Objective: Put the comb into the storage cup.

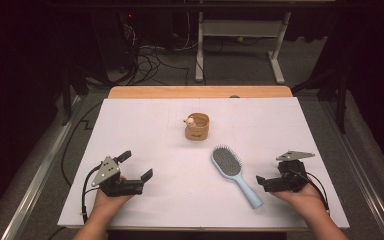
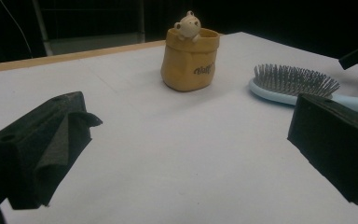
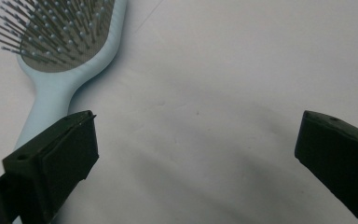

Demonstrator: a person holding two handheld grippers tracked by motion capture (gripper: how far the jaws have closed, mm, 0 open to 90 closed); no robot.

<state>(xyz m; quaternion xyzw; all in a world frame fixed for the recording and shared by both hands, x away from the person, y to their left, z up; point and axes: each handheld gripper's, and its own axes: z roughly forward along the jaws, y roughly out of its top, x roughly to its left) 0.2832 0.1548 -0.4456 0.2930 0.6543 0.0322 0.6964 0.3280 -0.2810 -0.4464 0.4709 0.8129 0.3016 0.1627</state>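
In the high view, the white table [image 1: 145, 145] filled the middle of the frame, its wooden far edge running across the upper centre and its near edge along the bottom. The left gripper [image 1: 137, 166] sat at lower left, well inside the left edge, jaws spread wide with nothing between them. The right gripper [image 1: 262, 181] sat at lower right, nearer the right edge, jaws likewise parted and empty; each was held by a hand entering from the bottom.

The light blue hairbrush [image 1: 232, 171] lay flat, bristles up, right of centre, its head toward the middle of the frame and its handle slanting down-right, ending just beside the right gripper without touching it. In the right gripper view the hairbrush [image 3: 58, 56] occupied the upper left, its handle passing behind the left jaw, while bare table lay between the jaws.

A tan pouch-shaped holder [image 1: 197, 126] with a small bear figure on its rim stood upright in the upper centre, well apart from the brush and both grippers. Broad bare table lay between the left gripper and the brush. In the left gripper view the holder [image 2: 189, 60] stood at top centre and the brush head [image 2: 292, 83] at right, with nothing in the open stretch before the jaws.
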